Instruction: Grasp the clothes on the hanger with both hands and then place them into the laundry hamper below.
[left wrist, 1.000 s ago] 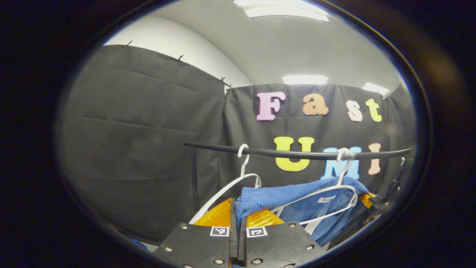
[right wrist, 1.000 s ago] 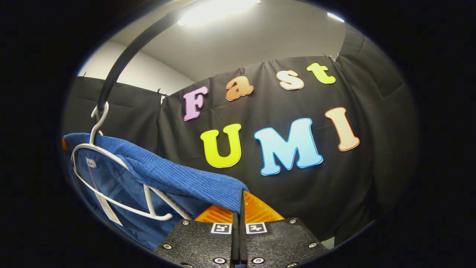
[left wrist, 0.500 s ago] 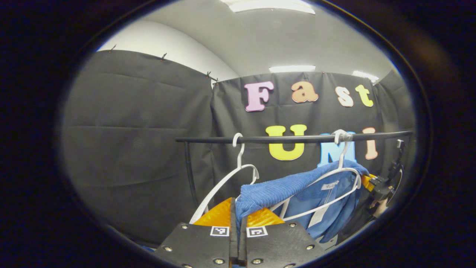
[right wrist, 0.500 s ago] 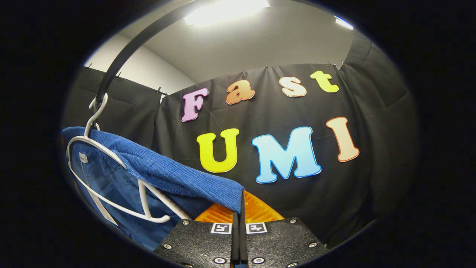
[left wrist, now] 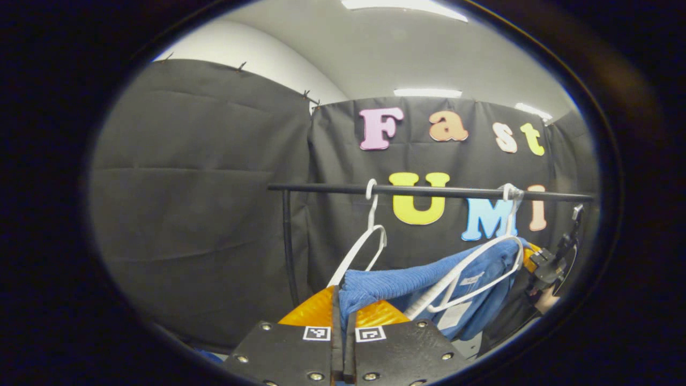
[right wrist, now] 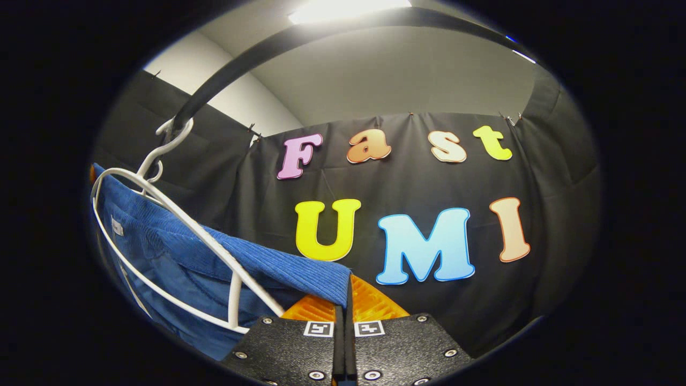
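Observation:
A blue corduroy garment (left wrist: 412, 276) hangs stretched between my two grippers. My left gripper (left wrist: 343, 300) is shut on one end of its ribbed edge. In the right gripper view, my right gripper (right wrist: 347, 292) is shut on the other end of the garment (right wrist: 171, 252). The white hanger (right wrist: 182, 220) lies tilted across the cloth, its upper arm bare, its hook on the black rail (right wrist: 252, 61). In the left gripper view the same hanger (left wrist: 482, 265) leans to the left, and the right gripper (left wrist: 536, 258) shows at the far right with a hand below it.
A second, bare white hanger (left wrist: 370, 236) hangs on the rail (left wrist: 429, 191) left of the garment. The rail's black upright post (left wrist: 289, 241) stands at its left end. Black cloth walls close the booth behind.
The cloth has slid off the hanger's upper arm, which now shows bare and more tilted. Both grippers stay shut on the garment, and the rail sits higher in the left gripper view.

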A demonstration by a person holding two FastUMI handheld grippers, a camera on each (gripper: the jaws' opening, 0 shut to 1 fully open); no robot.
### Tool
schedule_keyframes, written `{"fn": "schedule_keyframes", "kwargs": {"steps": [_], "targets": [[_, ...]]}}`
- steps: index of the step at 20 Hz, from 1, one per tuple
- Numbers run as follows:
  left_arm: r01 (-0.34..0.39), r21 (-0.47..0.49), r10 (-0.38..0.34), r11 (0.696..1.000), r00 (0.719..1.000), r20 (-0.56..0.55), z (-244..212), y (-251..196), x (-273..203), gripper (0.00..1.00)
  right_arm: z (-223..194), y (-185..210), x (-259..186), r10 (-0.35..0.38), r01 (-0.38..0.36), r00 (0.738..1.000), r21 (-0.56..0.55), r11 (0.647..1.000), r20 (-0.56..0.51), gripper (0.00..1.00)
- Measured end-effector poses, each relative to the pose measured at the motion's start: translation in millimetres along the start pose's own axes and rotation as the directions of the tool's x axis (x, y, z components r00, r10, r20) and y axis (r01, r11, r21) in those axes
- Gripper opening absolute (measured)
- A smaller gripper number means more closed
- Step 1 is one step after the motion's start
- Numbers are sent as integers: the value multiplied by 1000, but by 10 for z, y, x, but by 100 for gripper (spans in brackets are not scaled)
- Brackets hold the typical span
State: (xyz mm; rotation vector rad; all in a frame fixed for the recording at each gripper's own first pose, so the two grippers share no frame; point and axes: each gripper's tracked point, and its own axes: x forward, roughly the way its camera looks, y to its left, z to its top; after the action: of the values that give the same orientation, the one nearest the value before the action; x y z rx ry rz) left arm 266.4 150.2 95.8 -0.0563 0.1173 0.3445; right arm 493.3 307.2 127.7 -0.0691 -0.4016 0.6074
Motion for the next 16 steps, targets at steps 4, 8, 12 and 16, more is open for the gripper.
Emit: {"fn": "schedule_keyframes", "kwargs": {"steps": [4, 8, 12, 16], "targets": [[28, -58, -29, 998, 999, -24, -340, -50, 180, 2, -164, -13, -31, 6, -6, 1000, -26, 1000, -21, 0], [17, -14, -18, 1000, 999, -44, -589, -213, 133, 2, -424, -106, -97, -11, 7, 996, -43, 999, -83, 0], [23, -33, -26, 999, 996, -89, -954, -402, 167, 2, -723, -207, -228, -39, 35, 987, -27, 999, -159, 0], [15, -87, -26, 996, 993, -119, -1316, -496, -141, 2, -969, -257, -488, -54, 54, 974, -5, 999, -218, 0]]}}
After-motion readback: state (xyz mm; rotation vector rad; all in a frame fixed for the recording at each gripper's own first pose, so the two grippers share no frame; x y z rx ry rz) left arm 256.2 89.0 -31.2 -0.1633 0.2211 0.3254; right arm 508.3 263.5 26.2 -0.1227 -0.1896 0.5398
